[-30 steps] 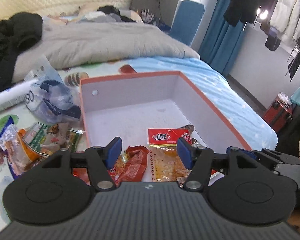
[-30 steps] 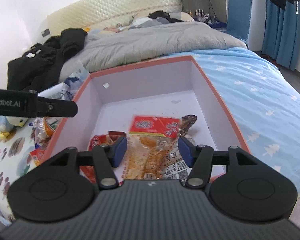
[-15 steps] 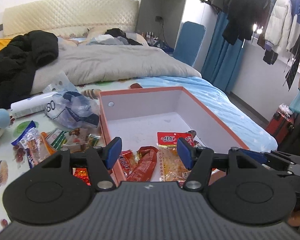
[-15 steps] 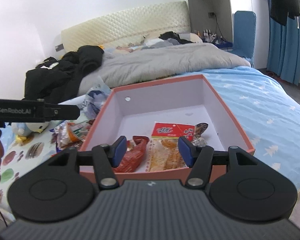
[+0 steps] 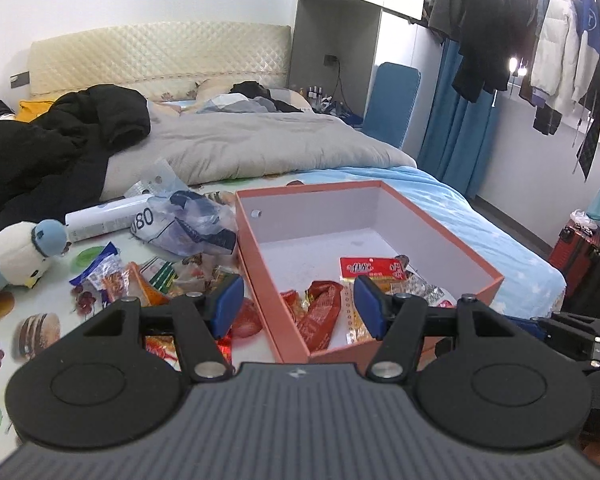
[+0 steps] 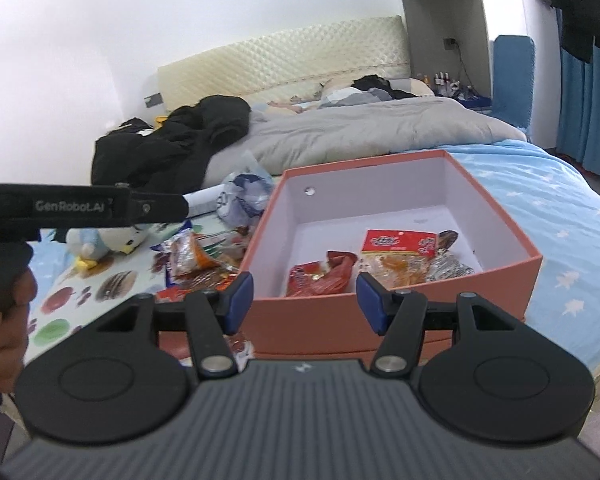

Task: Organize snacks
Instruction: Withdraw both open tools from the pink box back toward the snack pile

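Observation:
An orange box with a pale inside (image 5: 452, 236) (image 6: 496, 208) sits on the bed. In it lie a red wrapper (image 5: 320, 312) (image 6: 320, 276), a clear packet with a red header (image 5: 372, 270) (image 6: 400, 244) and a foil piece (image 6: 448, 268). A pile of loose snack packets (image 5: 148, 280) (image 6: 196, 256) lies left of the box. My left gripper (image 5: 298, 306) is open and empty, held back over the box's near left corner. My right gripper (image 6: 305, 298) is open and empty, in front of the box's near wall.
A plush penguin (image 5: 16, 256) (image 6: 100, 240), a white tube (image 5: 108, 222) and a clear plastic bag (image 5: 192, 224) lie left of the box. Grey duvet (image 5: 268, 144) and black clothes (image 5: 52, 148) cover the far bed. A red suitcase (image 5: 576, 248) stands right.
Both grippers have pulled back and up from the box, so more of the bed and room shows. They stayed open and empty. The snacks in the box have not moved.

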Motion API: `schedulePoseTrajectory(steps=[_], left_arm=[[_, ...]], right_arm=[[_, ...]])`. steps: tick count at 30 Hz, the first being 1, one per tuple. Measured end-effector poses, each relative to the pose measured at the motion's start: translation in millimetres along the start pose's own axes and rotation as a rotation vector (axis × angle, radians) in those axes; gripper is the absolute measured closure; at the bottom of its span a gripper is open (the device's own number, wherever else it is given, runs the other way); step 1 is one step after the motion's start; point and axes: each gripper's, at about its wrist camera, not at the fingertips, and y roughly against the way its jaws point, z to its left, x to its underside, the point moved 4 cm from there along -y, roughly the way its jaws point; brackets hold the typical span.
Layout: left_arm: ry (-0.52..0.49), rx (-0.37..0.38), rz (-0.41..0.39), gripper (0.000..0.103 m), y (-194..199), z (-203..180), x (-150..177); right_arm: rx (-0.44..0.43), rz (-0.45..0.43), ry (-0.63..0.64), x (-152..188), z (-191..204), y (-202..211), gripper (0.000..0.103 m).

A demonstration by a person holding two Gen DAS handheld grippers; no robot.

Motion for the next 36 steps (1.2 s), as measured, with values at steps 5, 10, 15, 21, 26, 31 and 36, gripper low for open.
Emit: schedulePoseTrajectory(steps=[5, 10, 15, 21, 26, 31, 36], left_arm=[[0.025, -0.008, -0.001, 0.037, 21, 5, 17], [0.076, -0.028, 0.01, 0.037, 41, 18, 34], [0.072, -0.066, 0.024, 0.037, 55, 25, 56], [0.108, -0.078, 0.057, 0.037, 66, 37, 79], [0.135, -0.081, 0.073, 0.037, 69, 46, 90], [0.157, -0.081, 0.088, 0.037, 65, 55, 96], [0.163, -0.083, 0.092, 0.037, 61, 63, 96]], right_arm=[[-0.007, -0.017, 0.003, 8, 12, 12, 0.044], [-0.026, -0.024, 0.007, 14, 23, 20, 0.044], [-0.048, -0.014, 0.01, 23, 37, 24, 0.044], [-0.058, 0.01, 0.013, 36, 50, 30, 0.044], [-0.075, 0.031, 0.016, 46, 59, 33, 0.044], [-0.087, 0.044, 0.031, 52, 68, 32, 0.044], [-0.093, 0.052, 0.043, 51, 73, 24, 0.044]])
